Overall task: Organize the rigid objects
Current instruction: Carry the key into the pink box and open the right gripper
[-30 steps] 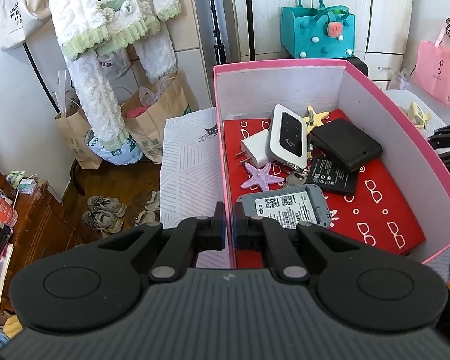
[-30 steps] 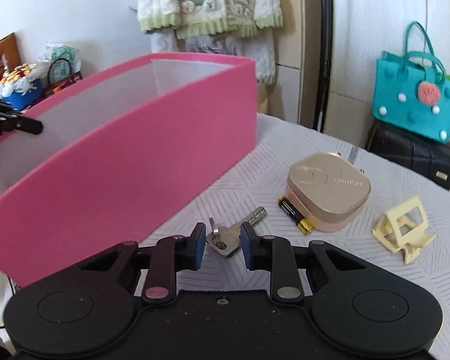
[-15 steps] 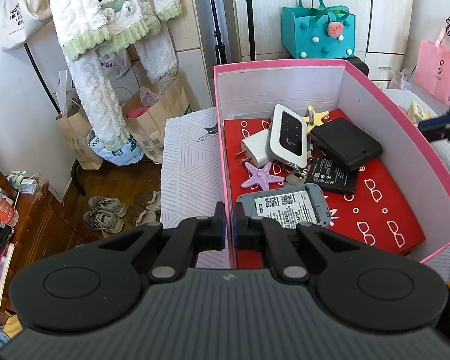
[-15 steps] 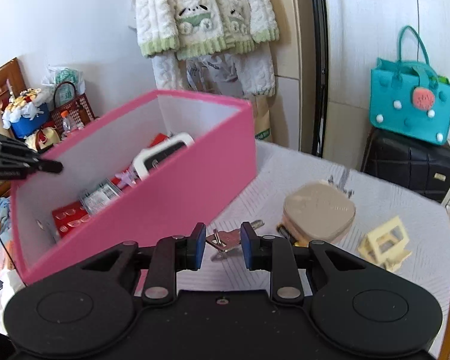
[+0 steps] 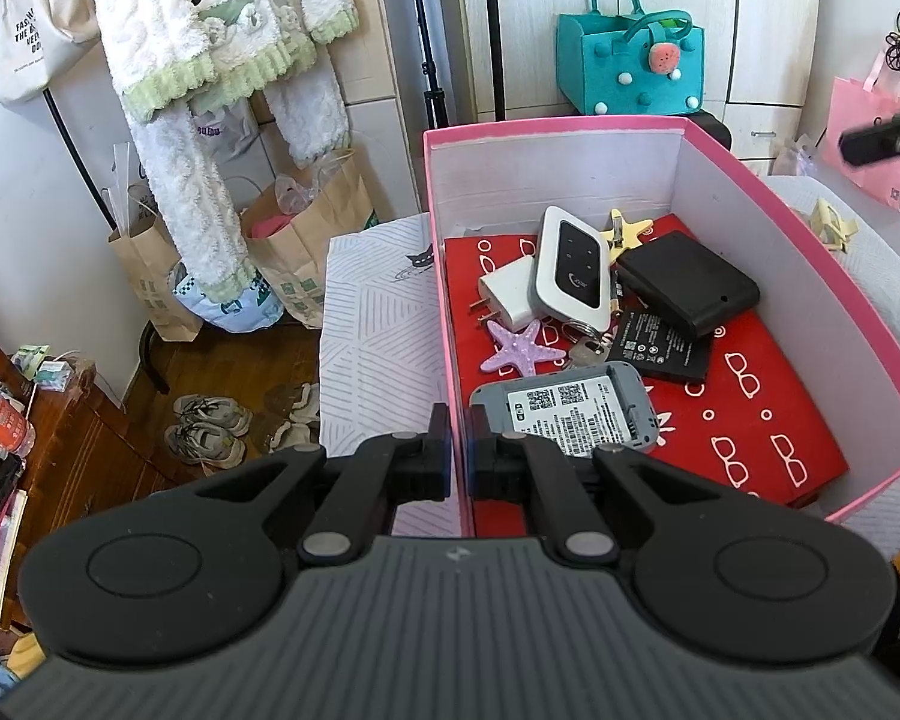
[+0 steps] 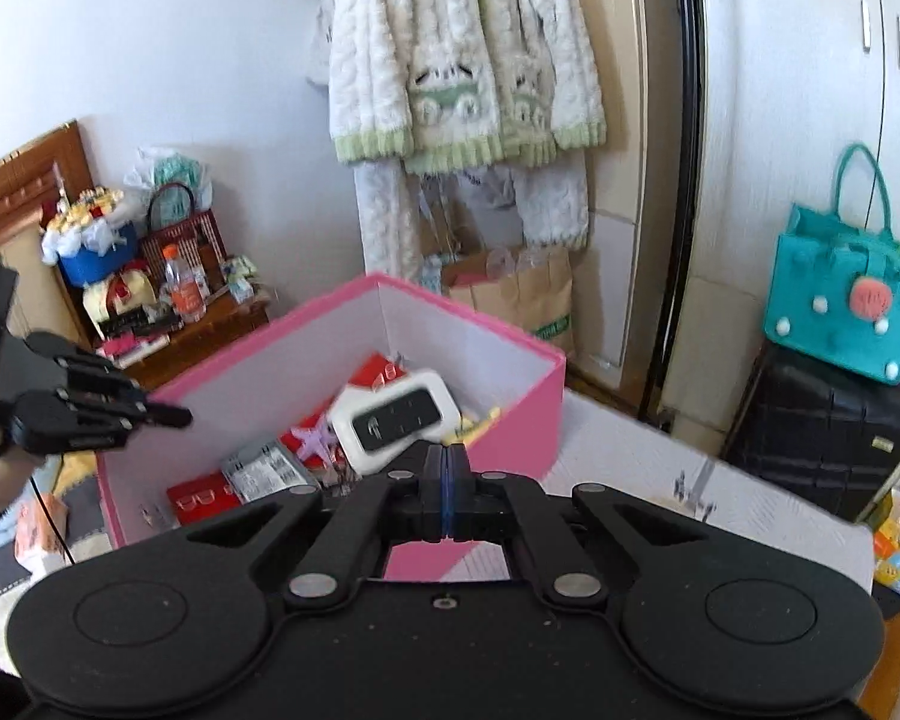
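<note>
Pink box [image 5: 858,324] is sitting open on the striped table, its near wall clamped between the left gripper [image 5: 459,450] fingers at 6 o'clock. Right gripper [image 6: 445,480], fingers pressed together and empty, is hovering above the box's 5 o'clock corner.

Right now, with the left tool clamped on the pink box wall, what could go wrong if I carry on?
1. The left tool pinches the pink box by one thin wall; pulling or lifting there could bend it or tip the box, sliding the white device and the rest.
2. The right tool is shut with nothing visible between its pads, near the rim; lowering it could strike the rim.
</note>
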`<state>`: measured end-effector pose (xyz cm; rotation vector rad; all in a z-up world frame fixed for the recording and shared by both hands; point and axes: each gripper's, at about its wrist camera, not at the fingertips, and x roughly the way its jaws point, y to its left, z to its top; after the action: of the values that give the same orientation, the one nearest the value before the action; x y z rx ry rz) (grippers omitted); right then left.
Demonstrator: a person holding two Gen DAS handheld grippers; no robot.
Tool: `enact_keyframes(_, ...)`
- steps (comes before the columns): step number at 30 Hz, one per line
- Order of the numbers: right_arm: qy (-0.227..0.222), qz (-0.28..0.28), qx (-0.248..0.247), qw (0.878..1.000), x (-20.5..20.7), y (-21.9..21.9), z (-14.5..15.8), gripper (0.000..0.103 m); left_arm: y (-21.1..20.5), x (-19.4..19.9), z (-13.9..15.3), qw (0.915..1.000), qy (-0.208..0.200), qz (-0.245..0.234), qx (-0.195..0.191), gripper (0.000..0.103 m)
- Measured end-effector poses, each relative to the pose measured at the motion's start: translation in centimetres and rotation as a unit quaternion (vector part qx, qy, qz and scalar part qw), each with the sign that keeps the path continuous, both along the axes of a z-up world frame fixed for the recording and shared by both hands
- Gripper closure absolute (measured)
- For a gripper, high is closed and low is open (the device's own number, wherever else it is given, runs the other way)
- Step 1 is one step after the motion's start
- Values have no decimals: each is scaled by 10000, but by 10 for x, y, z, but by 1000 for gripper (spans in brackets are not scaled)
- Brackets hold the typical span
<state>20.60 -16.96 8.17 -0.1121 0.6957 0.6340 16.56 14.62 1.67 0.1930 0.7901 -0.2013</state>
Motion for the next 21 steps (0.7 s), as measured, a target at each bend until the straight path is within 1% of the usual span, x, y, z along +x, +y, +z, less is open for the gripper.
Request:
enact_keyframes(3,362,-96,-143,9992,2,-5,-27,94,0,0,0,10000,-2,-11,-7,99)
enact_keyframes(6,569,-175,-303,9978,1,-9,-54,94,0,0,0,10000,1,-19,9,99)
enact_keyframes(8,751,-175,-309,9965,1,-15,-69,92,0,0,0,10000,7,-18,9,99)
enact_keyframes(10,843,-187,-404,9954,3,-17,-82,85,0,1,1,10000,13,-31,39,99)
enact_keyframes(12,878,-208,-542,9944,5,-16,-92,80,-1,1,1,10000,15,-38,48,99)
enact_keyframes(13,894,-225,-606,9939,7,-14,-98,80,-1,1,1,10000,18,-38,57,99)
enact_keyframes(14,919,-252,-651,9933,9,-13,-103,80,-1,1,1,10000,22,-34,61,99)
enact_keyframes(15,930,-289,-698,9928,12,-13,-108,85,-1,1,1,10000,23,-38,64,99)
enact_keyframes(16,860,-300,-757,9930,15,-12,-111,97,-1,1,1,10000,28,-35,58,99)
enact_keyframes(18,698,-203,-803,9941,16,-10,-108,97,-1,0,2,10000,30,-33,63,99)
enact_keyframes(21,700,-119,-244,9972,14,-18,-82,97,-1,-1,2,10000,13,-33,65,99)
